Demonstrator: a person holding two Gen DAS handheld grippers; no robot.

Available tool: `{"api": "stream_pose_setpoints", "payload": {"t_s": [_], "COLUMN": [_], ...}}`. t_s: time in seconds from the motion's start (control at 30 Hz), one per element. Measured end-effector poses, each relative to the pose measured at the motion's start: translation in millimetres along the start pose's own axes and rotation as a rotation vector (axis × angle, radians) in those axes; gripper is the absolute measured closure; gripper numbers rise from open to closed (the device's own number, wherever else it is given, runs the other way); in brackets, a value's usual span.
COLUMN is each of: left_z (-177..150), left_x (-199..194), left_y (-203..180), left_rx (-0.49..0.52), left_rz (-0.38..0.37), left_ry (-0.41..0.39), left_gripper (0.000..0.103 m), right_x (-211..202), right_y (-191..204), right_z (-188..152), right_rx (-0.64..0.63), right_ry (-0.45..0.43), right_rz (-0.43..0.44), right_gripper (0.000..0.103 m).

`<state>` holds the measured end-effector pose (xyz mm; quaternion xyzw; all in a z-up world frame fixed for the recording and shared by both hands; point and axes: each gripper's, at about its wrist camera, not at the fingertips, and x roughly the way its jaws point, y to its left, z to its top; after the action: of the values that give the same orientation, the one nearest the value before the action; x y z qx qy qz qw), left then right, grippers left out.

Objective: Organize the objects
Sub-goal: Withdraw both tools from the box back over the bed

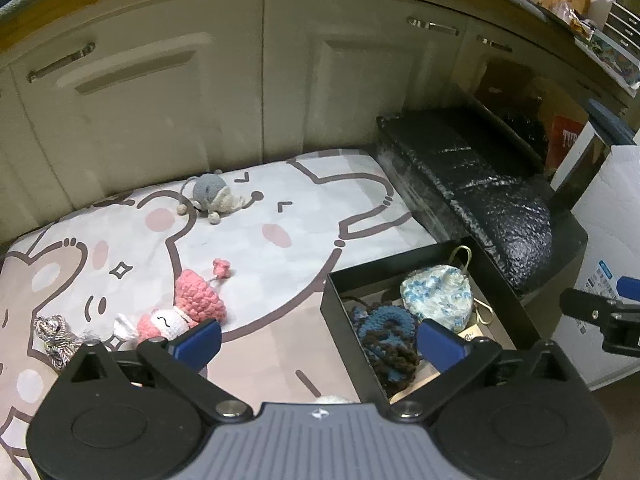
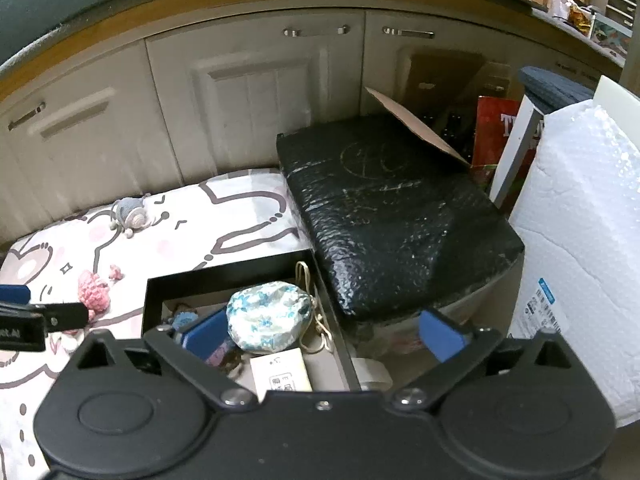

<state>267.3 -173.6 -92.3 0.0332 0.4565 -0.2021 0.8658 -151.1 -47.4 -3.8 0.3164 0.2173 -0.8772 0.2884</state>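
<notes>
Sorting of crocheted toys from a printed mat [image 1: 256,208] into a black box [image 1: 332,292]. Left gripper [image 1: 318,338]: jaws spread wide, nothing between the pads. Right gripper [image 2: 320,334]: jaws likewise wide and empty, standing above the box. Already in the box, just ahead of the right gripper: a blue-and-white pouch [image 2: 269,316] with a cord, and beside it, under that gripper's left pad, a blue-and-brown crochet piece [image 1: 384,340]. Not yet sorted, on the mat: a pink crochet doll [image 1: 180,308] just ahead of the left gripper's left pad; a grey crochet toy [image 1: 212,194] well beyond it, near the cupboard doors; a silver-grey cord bundle [image 1: 54,334] off to the left.

Step in hand, as judged: a deposit looks finished, and both grippers are free. The next move probably calls for the left gripper to lower over the pink doll and close on its body.

Writing: a white card [image 2: 282,372] in the box carries print too small to read; a red package [image 2: 496,140] far right shows the letters "T" or "TU", possibly more hidden.
</notes>
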Motion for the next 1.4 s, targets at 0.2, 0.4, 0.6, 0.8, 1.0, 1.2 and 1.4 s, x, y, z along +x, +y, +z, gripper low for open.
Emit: {"api": "stream_pose_setpoints", "payload": {"t_s": [0.2,0.4,0.6,0.8,1.0,1.2,1.4], "left_z": [-2,-3,-4,-8,-14,-22,-31], "left_x": [-1,-4,-13,-23,-34,-44,-54], "left_y": [6,27,53,83,114,143,169], "left_rx": [0.002,-0.033,-0.073,-0.106,-0.144,-0.177,-0.209], "left_rz": [0.008,0.031,0.072,0.111,0.152,0.201,0.236], "left_ry": [-0.010,-0.010,-0.029,-0.042,-0.054,-0.063,-0.070], "left_gripper": [0.000,0.000,0.000,0.000,0.000,0.000,0.000], "right_x": [1,4,8,9,11,12,14], "right_y": [3,18,41,67,96,126,153], "right_z": [0,1,3,5,7,6,5], "right_rx": [-0.003,-0.023,-0.057,-0.090,-0.126,-0.175,-0.211], "right_ry": [-0.024,-0.033,-0.043,-0.052,-0.061,-0.066,-0.066], "right_rz": [-0.002,0.037,0.080,0.123,0.173,0.223,0.271], "right_gripper": [0.000,0.000,0.000,0.000,0.000,0.000,0.000]}}
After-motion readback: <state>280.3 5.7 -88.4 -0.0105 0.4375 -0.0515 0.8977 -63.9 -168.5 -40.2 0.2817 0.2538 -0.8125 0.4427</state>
